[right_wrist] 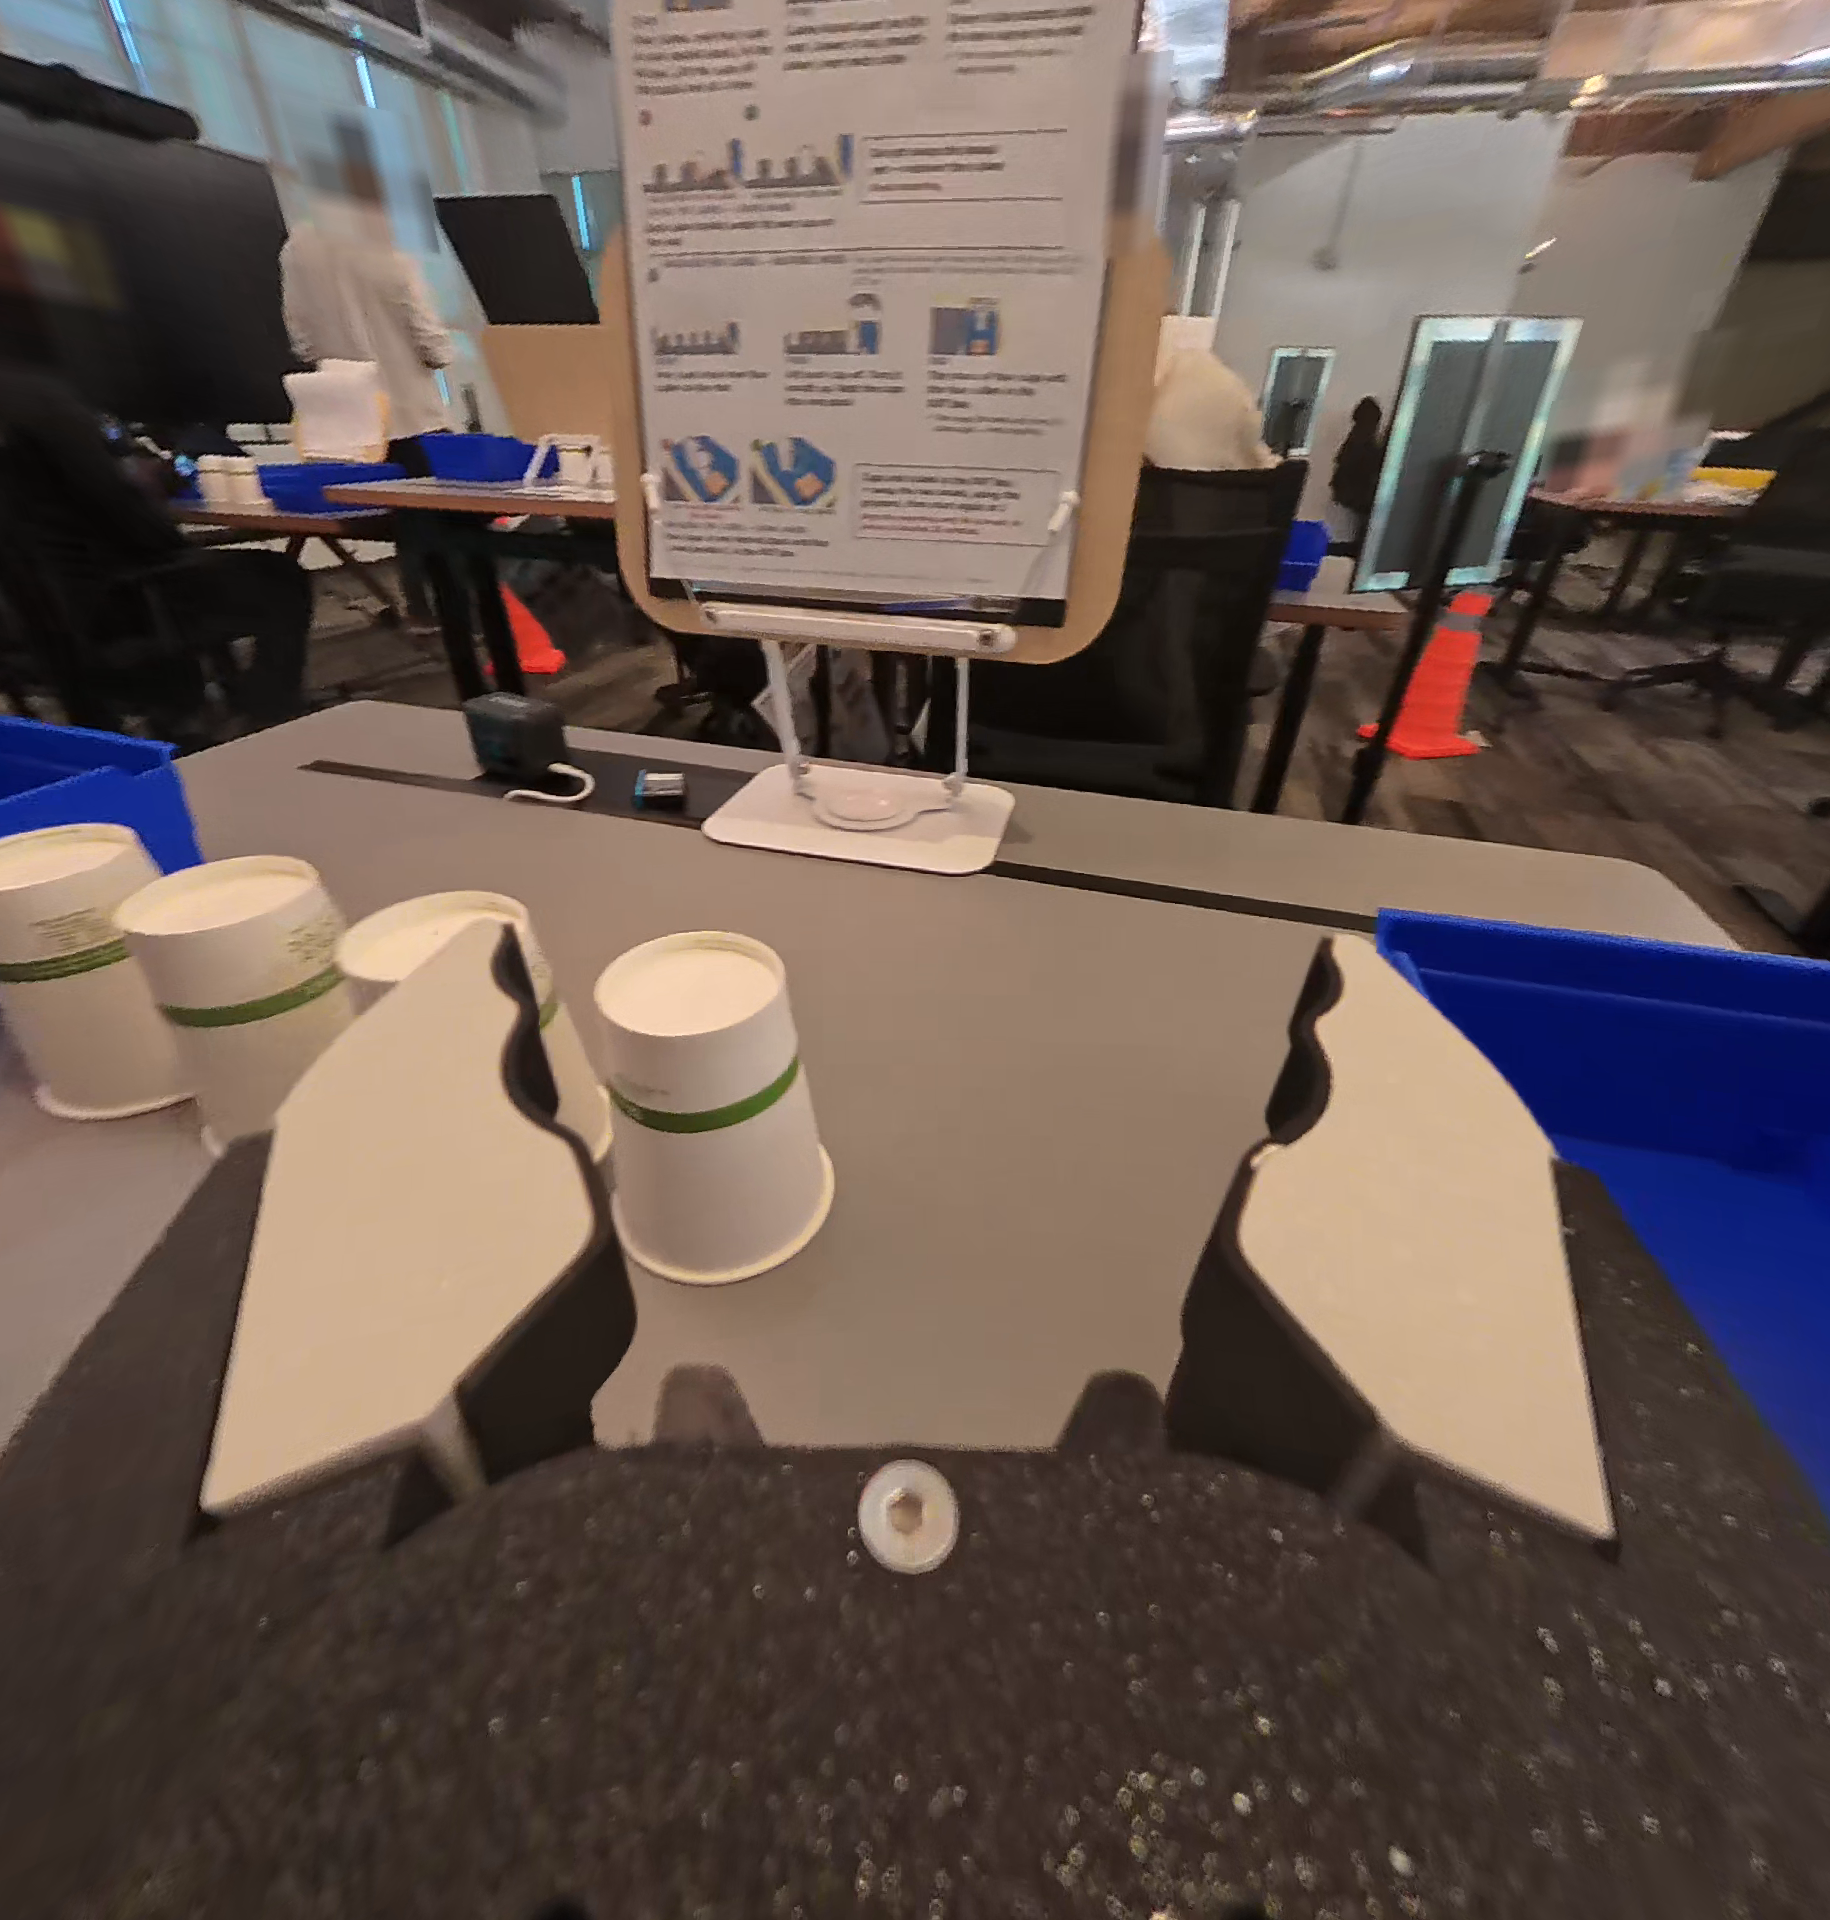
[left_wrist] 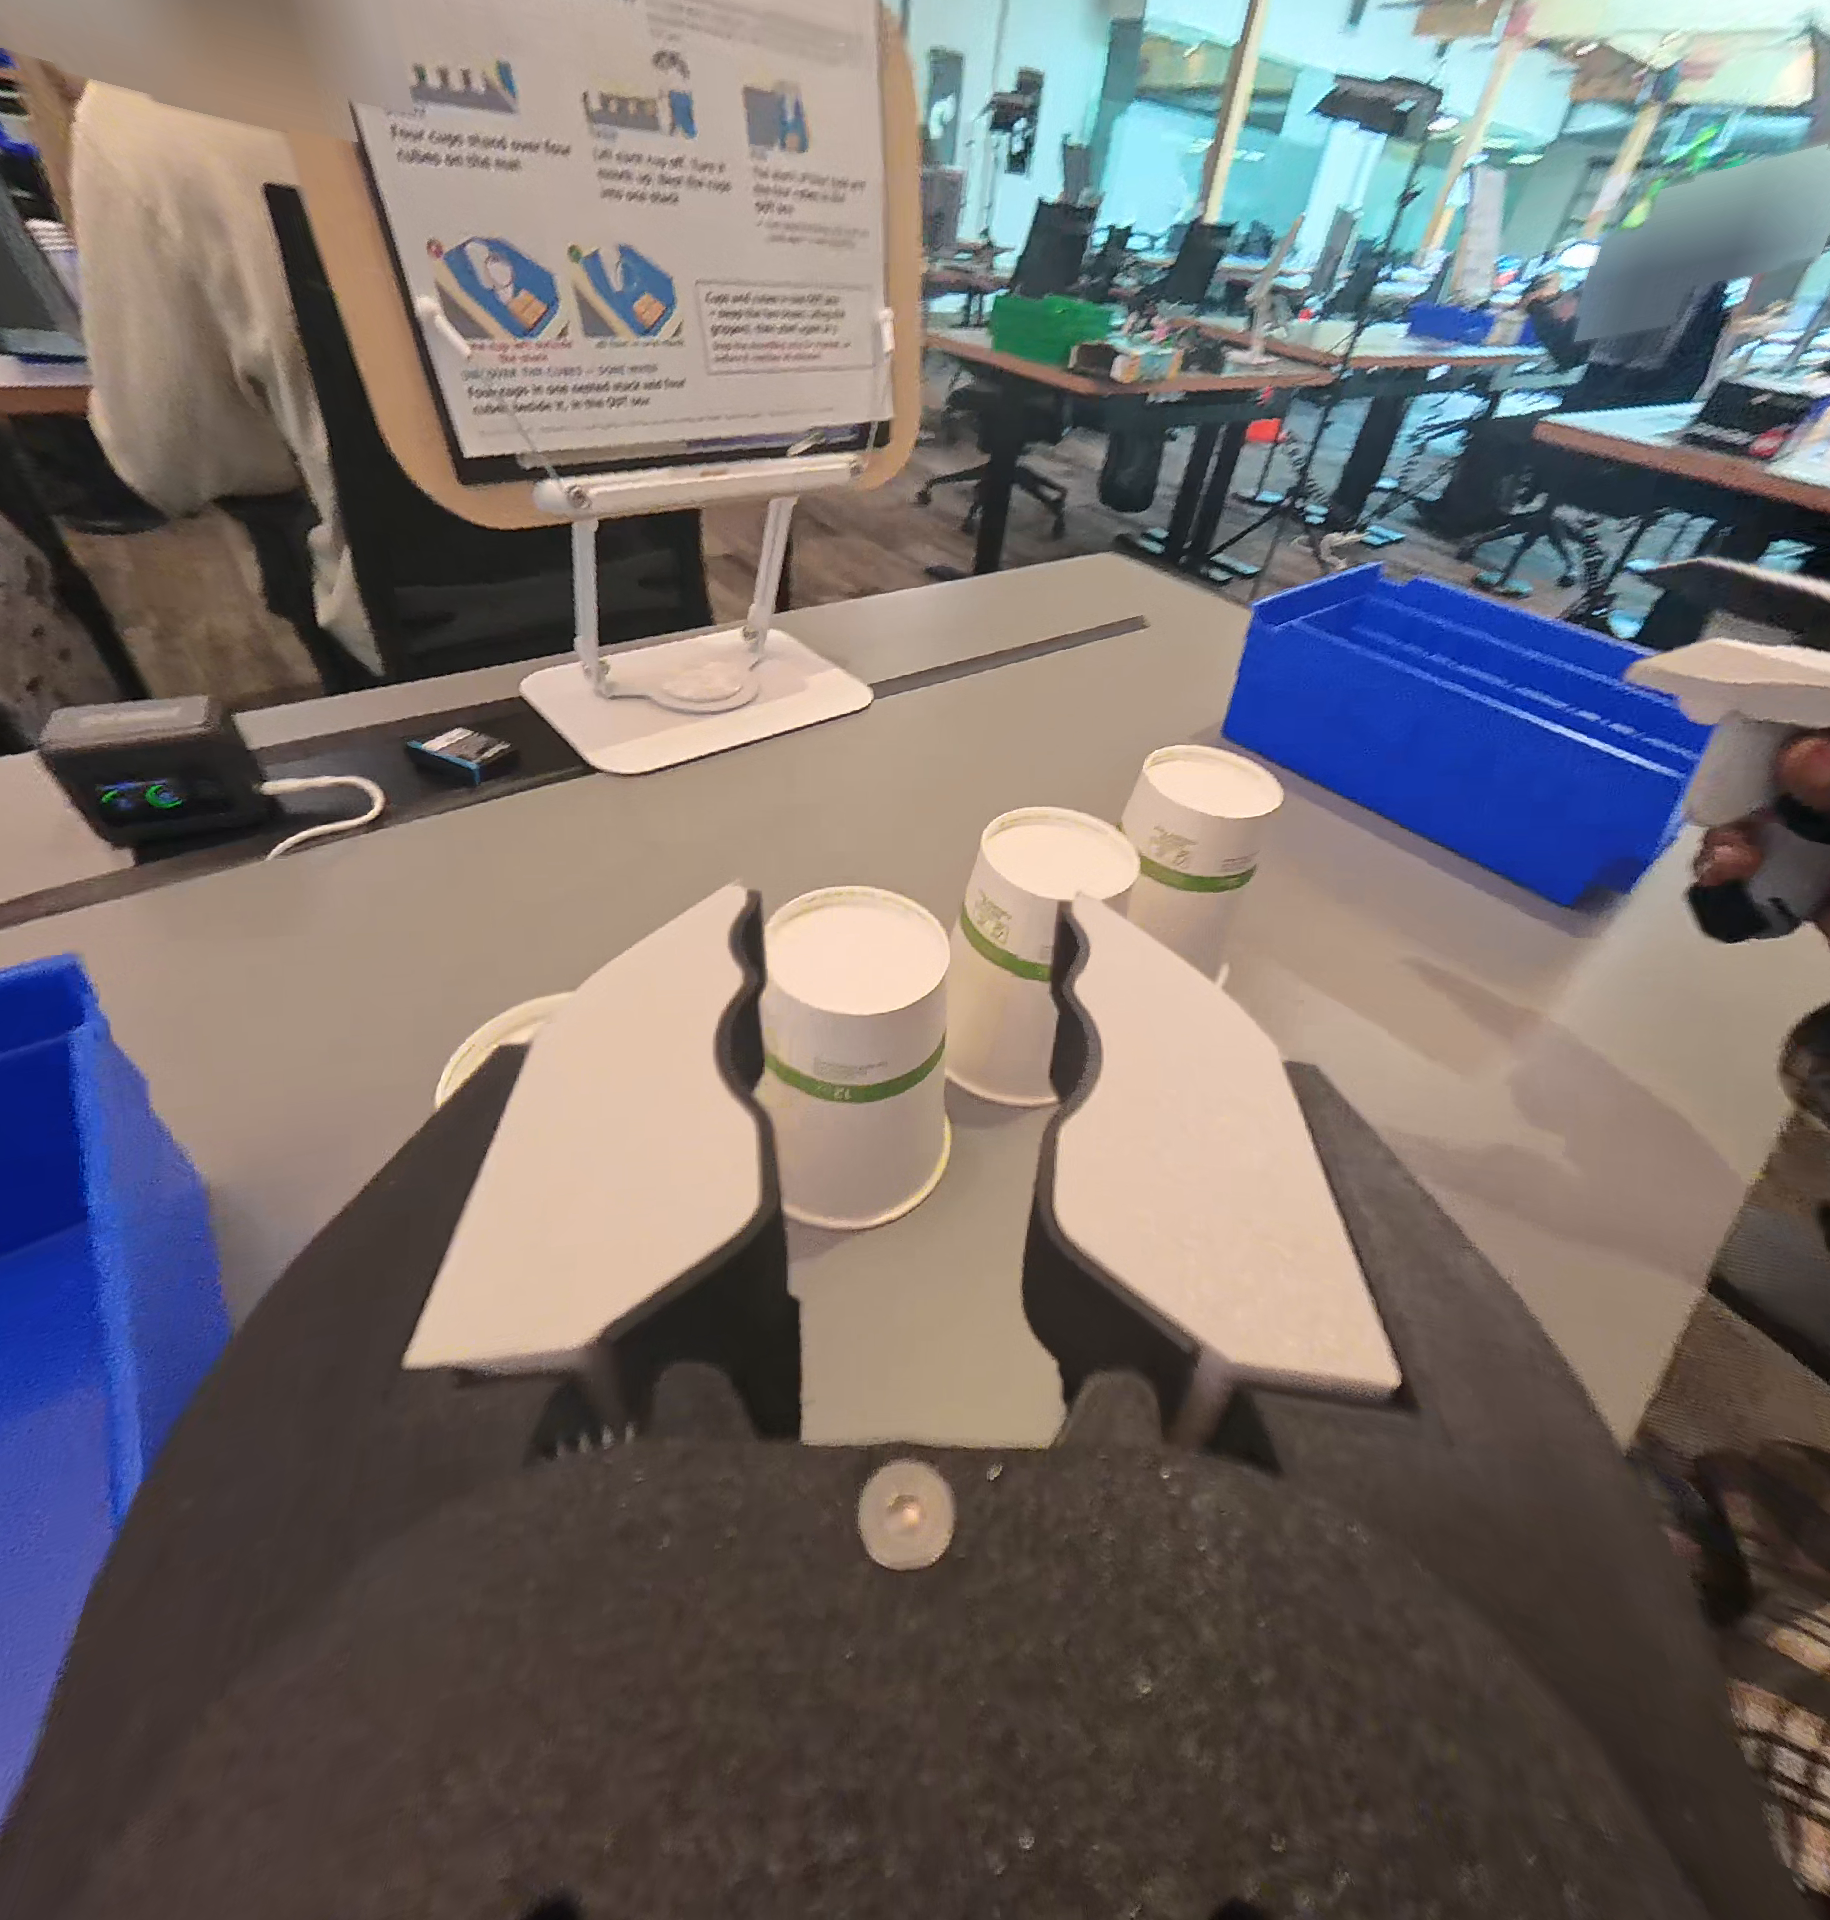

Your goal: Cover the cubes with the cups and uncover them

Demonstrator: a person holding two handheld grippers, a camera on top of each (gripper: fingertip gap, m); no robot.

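Note:
Several white paper cups with a green band stand upside down in a row on the grey table [left_wrist: 1410,1091]. No cubes show in either view. My left gripper [left_wrist: 906,909] is open, with one cup [left_wrist: 854,1049] between its fingers, close to the left finger [left_wrist: 620,1122] and apart from the right one. Another cup [left_wrist: 495,1039] is mostly hidden behind that finger; two more cups [left_wrist: 1036,977] [left_wrist: 1197,842] stand beyond. My right gripper [right_wrist: 911,945] is wide open and empty, with the nearest cup [right_wrist: 713,1101] just inside its left finger [right_wrist: 412,1195]. It also shows at the right edge of the left wrist view [left_wrist: 1763,790].
A blue bin [left_wrist: 1462,727] stands at the table's right, and shows in the right wrist view [right_wrist: 1669,1091]. Another blue bin [left_wrist: 49,1195] stands at the left. A white stand [left_wrist: 698,696] holding an instruction sheet, a small black device [left_wrist: 152,769] with a cable and a small black block [left_wrist: 459,750] sit at the back.

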